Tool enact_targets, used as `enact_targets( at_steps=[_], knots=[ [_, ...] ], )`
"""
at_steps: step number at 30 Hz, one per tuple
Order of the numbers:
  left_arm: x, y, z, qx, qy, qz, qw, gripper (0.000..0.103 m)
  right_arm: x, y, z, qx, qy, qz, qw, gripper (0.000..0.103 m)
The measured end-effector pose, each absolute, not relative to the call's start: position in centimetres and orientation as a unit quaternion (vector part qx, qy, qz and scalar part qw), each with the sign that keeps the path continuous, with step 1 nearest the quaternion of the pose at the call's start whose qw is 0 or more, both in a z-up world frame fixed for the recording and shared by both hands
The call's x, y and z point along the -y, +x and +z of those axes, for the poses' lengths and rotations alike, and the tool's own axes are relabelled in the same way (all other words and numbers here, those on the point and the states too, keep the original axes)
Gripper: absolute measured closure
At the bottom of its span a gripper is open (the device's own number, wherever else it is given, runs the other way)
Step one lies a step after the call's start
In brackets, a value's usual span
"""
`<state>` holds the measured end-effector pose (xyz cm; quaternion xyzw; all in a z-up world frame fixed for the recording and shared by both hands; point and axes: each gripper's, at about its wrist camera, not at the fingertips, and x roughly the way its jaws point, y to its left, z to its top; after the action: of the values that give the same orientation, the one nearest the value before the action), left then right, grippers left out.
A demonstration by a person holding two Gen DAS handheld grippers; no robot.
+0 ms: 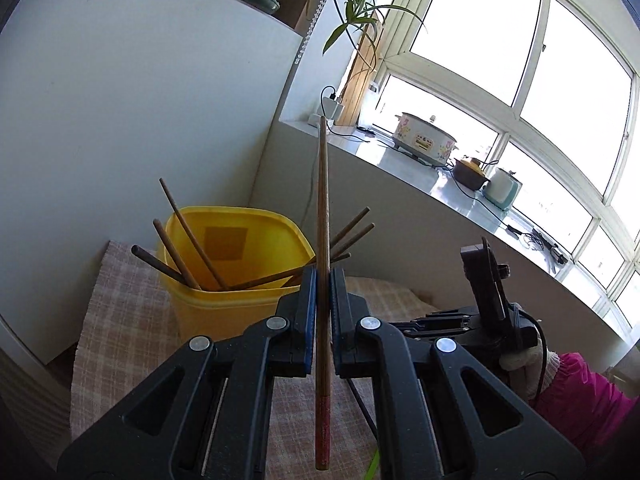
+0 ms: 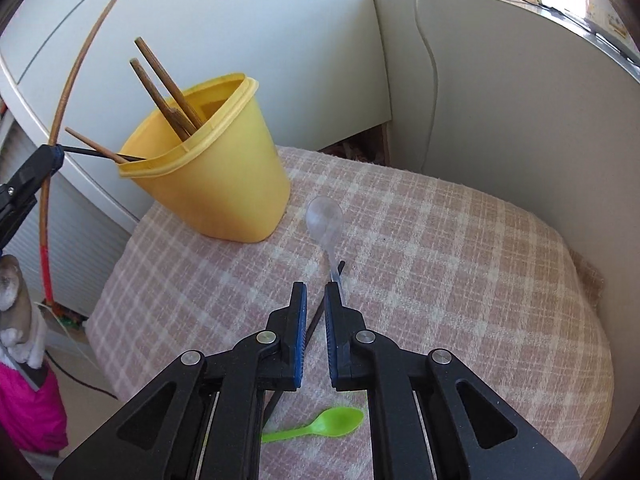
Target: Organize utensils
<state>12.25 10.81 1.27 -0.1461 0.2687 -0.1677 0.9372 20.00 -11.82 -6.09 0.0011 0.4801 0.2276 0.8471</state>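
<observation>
My left gripper point(image 1: 323, 274) is shut on a long wooden chopstick point(image 1: 322, 208) with a red end, held upright just in front of a yellow plastic cup point(image 1: 224, 316) that holds several brown chopsticks point(image 1: 180, 236). In the right wrist view the left gripper point(image 2: 54, 152) sits at the far left beside the cup point(image 2: 224, 188), with the held chopstick point(image 2: 60, 108). My right gripper point(image 2: 316, 290) is narrowly open and empty above a black chopstick point(image 2: 316, 316) and the handle of a clear plastic spoon point(image 2: 325, 216). A green plastic spoon point(image 2: 320, 426) lies below it.
The cup and utensils rest on a pink checked cloth point(image 2: 440, 280) over a small table. White cabinet panels point(image 1: 140, 100) stand behind. A windowsill point(image 1: 420, 168) carries cookers, kettles and cables. A pink sleeve point(image 1: 580, 396) shows at the lower right.
</observation>
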Motion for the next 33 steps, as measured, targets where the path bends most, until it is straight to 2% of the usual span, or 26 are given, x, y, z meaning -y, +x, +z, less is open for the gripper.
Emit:
enact_targets(
  at_steps=[4,12,14,15,16,23,29,31,33],
  knots=[
    [-11.2,11.4,1.7,-0.262,-0.146,-0.167,0.939,0.099,10.1,22.7,-8.4,-0.508,-0.021,0.235,0.829,0.080],
    [-11.6,10.7,2.1,-0.264,-0.137,-0.161,0.941,0.099,7.2,26.6,-12.5,-0.552,-0.082,0.215,0.801,0.080],
    [-11.7,10.7,2.0,-0.263,-0.137,-0.159,0.942,0.099,6.9,26.7,-12.8,-0.549,-0.092,0.209,0.804,0.084],
    [-11.8,10.8,2.0,-0.263,-0.138,-0.159,0.941,0.099,6.7,26.6,-12.8,-0.547,-0.098,0.207,0.805,0.094],
    [-11.8,10.9,1.9,-0.263,-0.141,-0.158,0.941,0.099,6.8,26.6,-12.8,-0.545,-0.098,0.204,0.807,0.096],
    [-11.9,11.9,2.3,-0.253,-0.155,-0.156,0.942,0.099,9.1,25.1,-11.2,-0.520,-0.045,0.203,0.828,0.097],
    [-12.1,14.0,2.8,-0.233,-0.167,-0.134,0.949,0.099,11.9,21.4,-7.2,-0.468,-0.009,0.197,0.861,0.097],
    [-12.2,14.9,2.8,-0.229,-0.171,-0.128,0.950,0.099,12.8,20.4,-5.6,-0.446,0.000,0.196,0.873,0.102],
    [-12.1,16.0,2.9,-0.221,-0.170,-0.119,0.953,0.099,13.6,20.4,-3.8,-0.424,0.011,0.192,0.885,0.102]
  ],
)
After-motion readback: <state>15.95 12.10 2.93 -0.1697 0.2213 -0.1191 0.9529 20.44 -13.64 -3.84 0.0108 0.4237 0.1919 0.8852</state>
